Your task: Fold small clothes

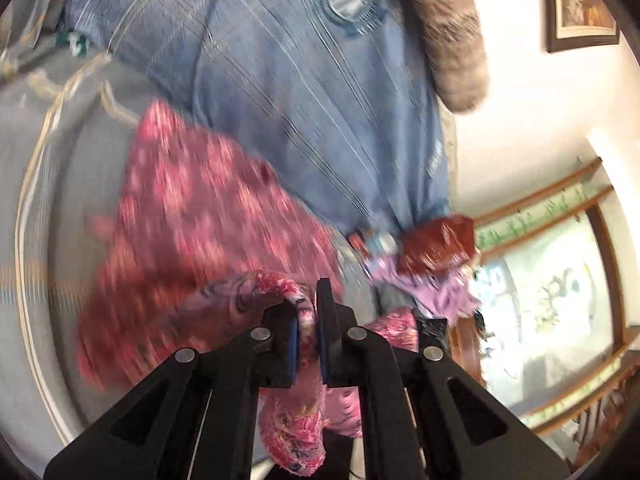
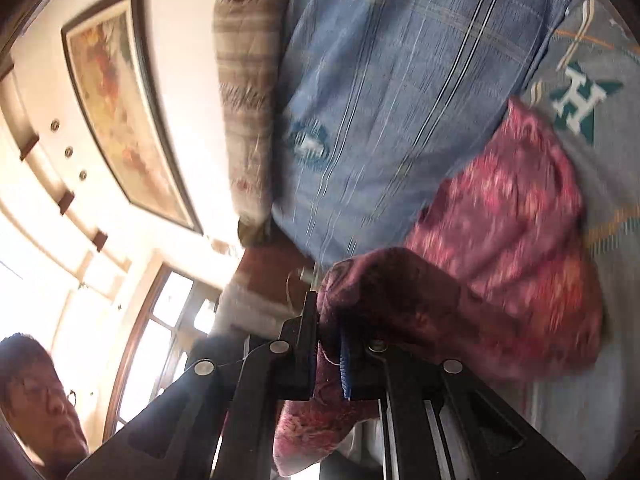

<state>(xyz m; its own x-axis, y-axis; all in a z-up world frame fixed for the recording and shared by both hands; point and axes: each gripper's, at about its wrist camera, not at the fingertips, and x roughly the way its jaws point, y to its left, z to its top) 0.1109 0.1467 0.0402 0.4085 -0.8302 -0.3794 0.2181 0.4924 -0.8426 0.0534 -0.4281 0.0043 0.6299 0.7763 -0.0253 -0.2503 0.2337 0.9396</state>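
Nearest me, my left gripper (image 1: pixel 308 336) has its jaws pinched tight on a bunched edge of the pink garment (image 1: pixel 200 216), a soft, thin cloth with a busy floral print, its hem fuzzy where it hangs below the blue pads. My right gripper (image 2: pixel 326 344) has its jaws pressed together on another gathered fold of the same garment (image 2: pixel 516 216), which looks darker, almost maroon, in that view.

From both grips the cloth runs away from me and drapes down onto the bed (image 1: pixel 36 200), so its long axis lies roughly from the jaws outward across the grey sheet; motion blur smears the far edge, and I cannot tell how it ends.

Beyond it lies a blue quilt (image 1: pixel 300 92), woven with thin pale and dark stripes and a round badge. Past that a rolled brown-striped blanket (image 2: pixel 248 92) lies against the wall, where a framed picture (image 2: pixel 120 100) hangs.
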